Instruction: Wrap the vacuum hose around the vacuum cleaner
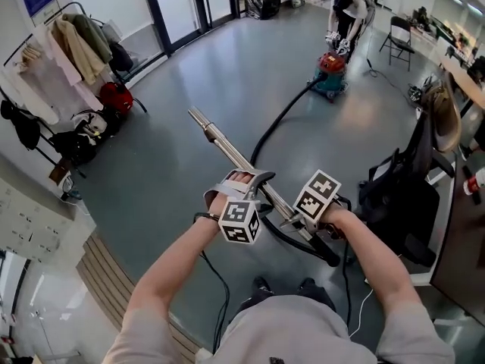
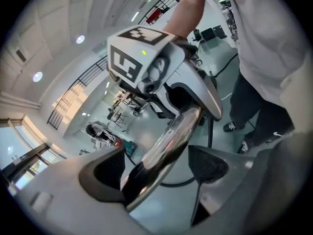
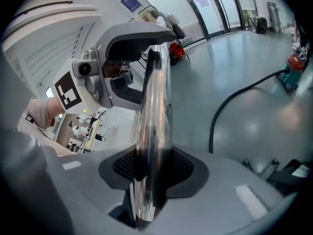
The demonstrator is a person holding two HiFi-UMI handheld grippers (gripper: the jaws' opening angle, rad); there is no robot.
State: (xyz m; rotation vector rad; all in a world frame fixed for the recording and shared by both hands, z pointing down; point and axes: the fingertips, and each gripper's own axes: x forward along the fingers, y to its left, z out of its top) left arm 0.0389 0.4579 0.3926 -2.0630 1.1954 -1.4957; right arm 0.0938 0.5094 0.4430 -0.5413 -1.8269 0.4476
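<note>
None of the hose (image 1: pixel 276 123) was wrapped: it trailed over the floor (image 1: pixel 227 67) to the far vacuum cleaner (image 1: pixel 331 73), its wand (image 1: pixel 227 149) clamped in the right hand-held gripper (image 3: pixel 152 168), the left hand-held gripper (image 2: pixel 161 168) parted around it.

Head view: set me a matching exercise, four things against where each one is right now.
1. shiny metal vacuum wand
2. black vacuum hose
3. red-and-teal vacuum cleaner
4. black folding chair

A. far down the floor, by a bending person
B. far end, right of that person
C. clamped in the right gripper
D. trailing over the grey floor

Pairs: 1-C, 2-D, 3-A, 4-B.
</note>
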